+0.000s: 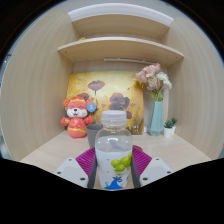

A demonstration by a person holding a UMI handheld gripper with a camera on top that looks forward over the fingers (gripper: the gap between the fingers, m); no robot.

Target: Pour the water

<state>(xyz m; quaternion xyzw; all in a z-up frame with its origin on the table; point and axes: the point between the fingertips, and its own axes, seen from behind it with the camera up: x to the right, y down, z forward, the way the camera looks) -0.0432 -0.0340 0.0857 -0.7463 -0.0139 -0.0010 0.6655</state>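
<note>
A clear plastic bottle (113, 150) with a white cap and a label showing green fruit stands upright between my fingers, filling the gap. My gripper (113, 168) is shut on the bottle: the purple pads (87, 161) press against both of its sides. A dark grey cup (95, 134) stands on the desk just behind the bottle, a little to the left, partly hidden by it. The bottle's lower end is out of sight below the fingers.
On the light wooden desk (45, 150), a red plush figure (76, 115) sits at the back left. A teal vase of pink flowers (156, 112) and a small potted plant (170, 127) stand at the back right. A yellow picture (105, 95) leans on the wall under two shelves (120, 47).
</note>
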